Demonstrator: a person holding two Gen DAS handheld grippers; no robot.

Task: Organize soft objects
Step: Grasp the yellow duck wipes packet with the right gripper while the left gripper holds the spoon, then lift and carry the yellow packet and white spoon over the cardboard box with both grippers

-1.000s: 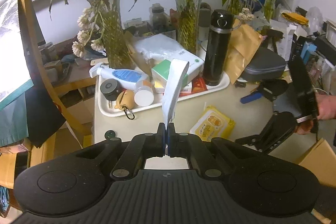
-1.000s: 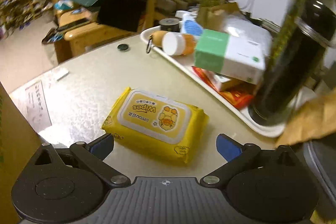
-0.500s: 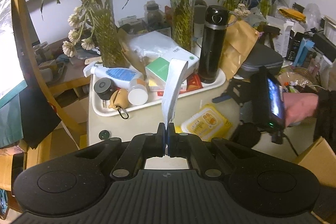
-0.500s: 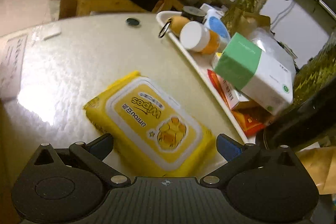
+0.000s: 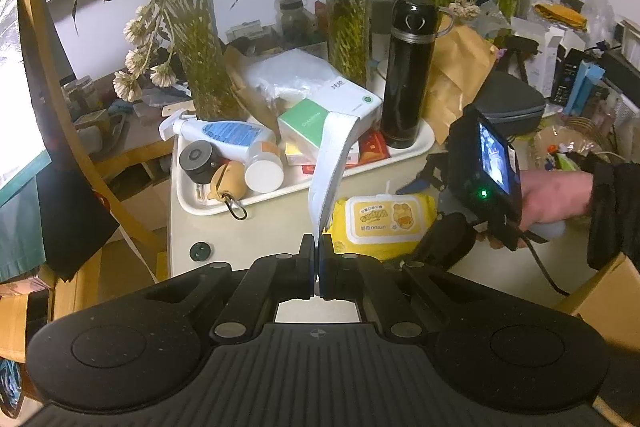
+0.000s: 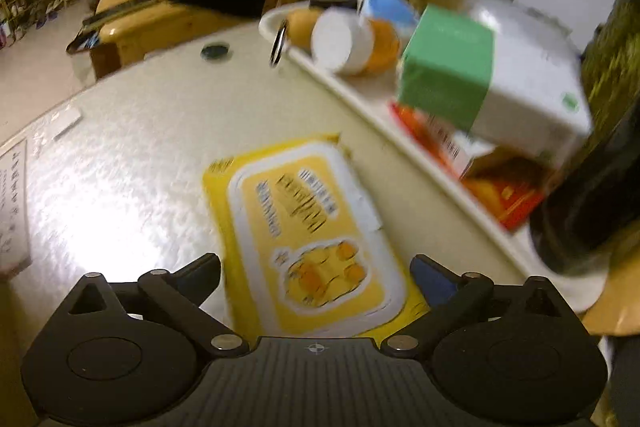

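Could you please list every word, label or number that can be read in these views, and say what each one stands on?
"wipes": on the lid label of the yellow wipes pack, seen upside down from the left wrist.
Small print beneath it: too small to read.
Green and white box on the tray: faint print, not legible.
Spray bottle label: too small.
Paper sheet at the table edge: blurred.
Right wrist view: motion blur, nothing reliably legible.
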